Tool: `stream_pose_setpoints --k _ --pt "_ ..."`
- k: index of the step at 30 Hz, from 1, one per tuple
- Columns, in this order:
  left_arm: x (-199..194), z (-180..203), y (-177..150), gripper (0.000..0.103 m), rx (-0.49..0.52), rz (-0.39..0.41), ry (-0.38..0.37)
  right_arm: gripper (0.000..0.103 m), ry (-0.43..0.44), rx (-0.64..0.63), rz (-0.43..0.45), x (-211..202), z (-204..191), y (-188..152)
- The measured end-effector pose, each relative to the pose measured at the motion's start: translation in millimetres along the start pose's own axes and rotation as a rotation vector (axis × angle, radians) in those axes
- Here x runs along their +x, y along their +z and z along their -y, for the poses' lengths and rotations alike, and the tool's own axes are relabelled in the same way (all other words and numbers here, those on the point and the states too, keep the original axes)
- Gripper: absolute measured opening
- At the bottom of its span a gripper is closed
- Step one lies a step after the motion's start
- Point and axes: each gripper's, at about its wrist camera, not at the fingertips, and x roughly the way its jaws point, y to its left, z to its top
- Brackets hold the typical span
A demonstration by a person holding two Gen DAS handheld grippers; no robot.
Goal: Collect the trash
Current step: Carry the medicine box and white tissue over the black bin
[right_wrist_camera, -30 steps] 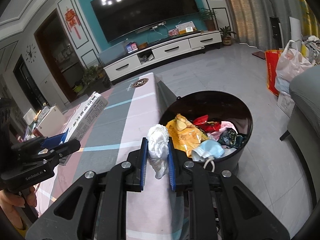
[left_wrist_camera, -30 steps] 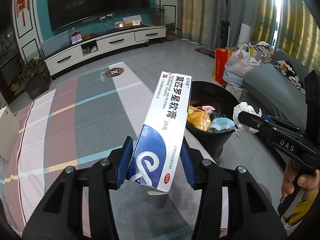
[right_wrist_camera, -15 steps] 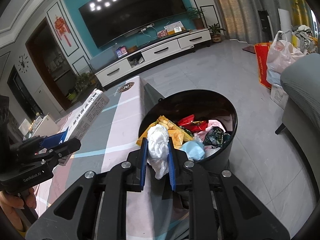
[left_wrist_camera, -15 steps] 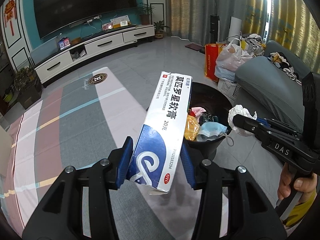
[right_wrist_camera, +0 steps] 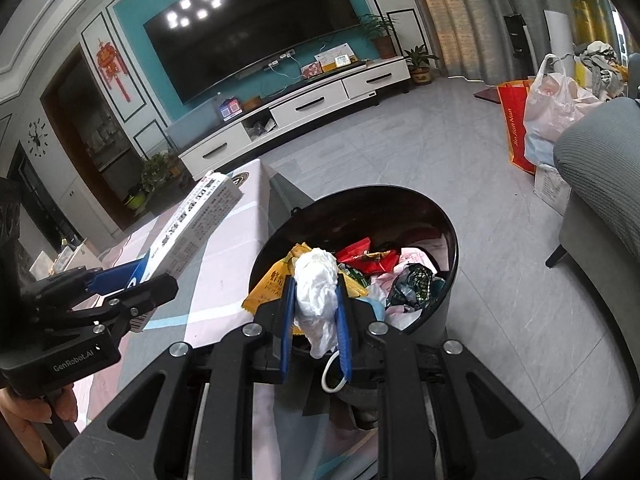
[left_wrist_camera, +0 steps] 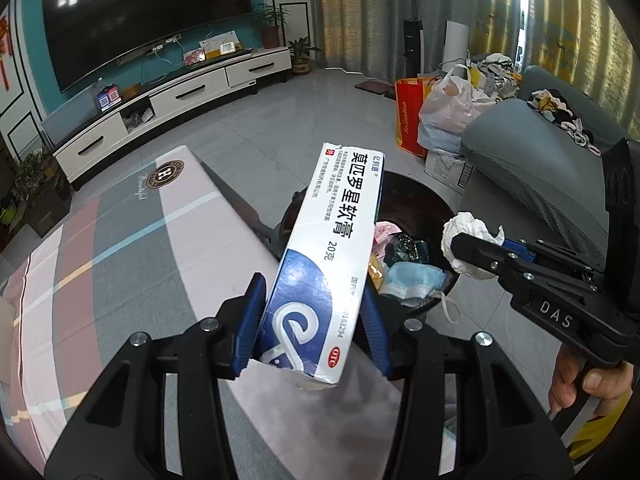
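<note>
The bench [left_wrist_camera: 132,240] runs under me, striped, and the black trash bin [right_wrist_camera: 448,240] stands just off its end, already part full. My left jaws [left_wrist_camera: 312,316] pinch the ointment box [left_wrist_camera: 332,248], its long axis pointing ahead toward the bin. My right jaws [right_wrist_camera: 314,308] squeeze a crumpled tissue [right_wrist_camera: 316,280] right at the rim, nearer the opening, so I judge it drops first

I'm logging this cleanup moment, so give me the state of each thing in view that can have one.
Left gripper: shut on the box.
Box: held, tilted, off the table.
Right gripper: shut on the tissue.
Tissue: crumpled, held over the bin.
Bin: open, holding wrappers and a mask.
TV: off.
</note>
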Motion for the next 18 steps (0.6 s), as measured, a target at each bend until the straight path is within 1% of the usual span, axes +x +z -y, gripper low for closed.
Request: stream_pose_setpoints --k 18 --pt "45 18 16 0.048 0.021 -0.032 -0.008 0.019 -0.033 0.014 -0.012 20 10 8"
